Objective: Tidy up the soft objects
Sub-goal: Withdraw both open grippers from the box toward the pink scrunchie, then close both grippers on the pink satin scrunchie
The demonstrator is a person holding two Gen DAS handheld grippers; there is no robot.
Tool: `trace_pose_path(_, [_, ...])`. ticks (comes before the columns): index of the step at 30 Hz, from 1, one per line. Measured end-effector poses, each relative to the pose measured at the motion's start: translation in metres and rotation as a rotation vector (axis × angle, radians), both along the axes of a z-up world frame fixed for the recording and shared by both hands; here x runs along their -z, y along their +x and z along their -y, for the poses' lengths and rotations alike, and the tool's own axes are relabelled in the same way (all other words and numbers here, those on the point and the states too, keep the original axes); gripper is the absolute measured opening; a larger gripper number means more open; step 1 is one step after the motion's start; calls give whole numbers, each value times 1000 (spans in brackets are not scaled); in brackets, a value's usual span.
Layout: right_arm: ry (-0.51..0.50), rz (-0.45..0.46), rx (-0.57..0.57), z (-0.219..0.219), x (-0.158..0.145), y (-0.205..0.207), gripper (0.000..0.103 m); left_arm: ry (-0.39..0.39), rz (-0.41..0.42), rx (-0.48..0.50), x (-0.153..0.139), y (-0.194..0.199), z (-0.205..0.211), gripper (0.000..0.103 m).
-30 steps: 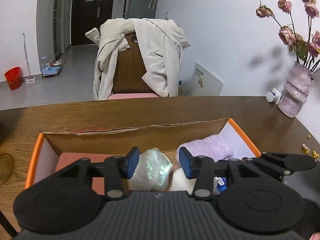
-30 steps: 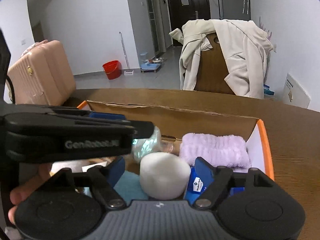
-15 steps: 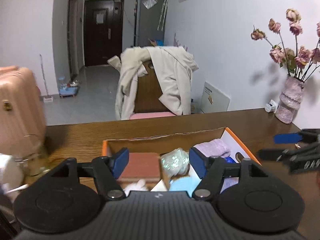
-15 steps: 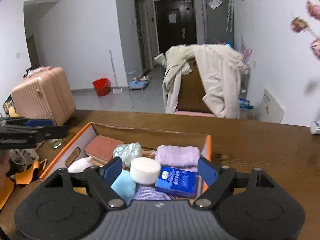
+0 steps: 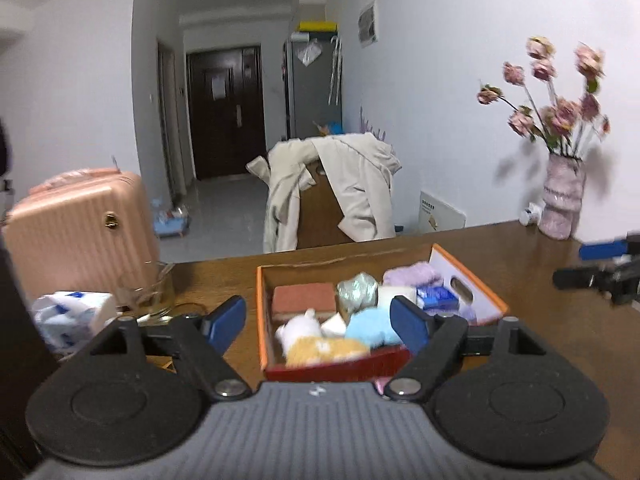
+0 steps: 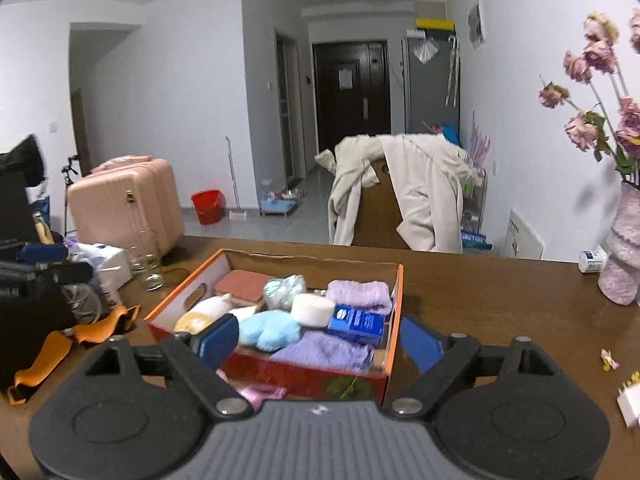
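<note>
No legible writing is seen on the blue packet. Both the left gripper and the right gripper are held spread, with nothing between the fingers. One orange box is seen just ahead of both, holding two lilac cloths, one white roll, one blue plush and one red sponge.
</note>
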State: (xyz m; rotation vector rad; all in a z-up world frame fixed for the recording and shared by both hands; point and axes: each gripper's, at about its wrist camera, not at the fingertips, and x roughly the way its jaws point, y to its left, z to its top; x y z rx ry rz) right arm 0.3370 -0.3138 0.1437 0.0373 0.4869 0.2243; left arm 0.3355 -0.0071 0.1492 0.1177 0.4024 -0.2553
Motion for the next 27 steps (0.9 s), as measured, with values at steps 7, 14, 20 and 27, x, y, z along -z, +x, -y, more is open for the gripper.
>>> trace_pose_path(7, [60, 41, -25, -4, 30, -103, 89, -36, 4, -21, 50, -98, -12, 83])
trace_pose_path(14, [85, 59, 5, -15, 65, -192, 95, -154, -11, -92, 77, -175, -35, 86])
trace_pose_path(20, [120, 16, 43, -10, 85, -221, 95, -139, 5, -125, 75, -195, -43, 87])
trace_pose_path(27, [128, 6, 41, -15, 90, -211, 95, -140, -17, -98, 81, -173, -30, 87])
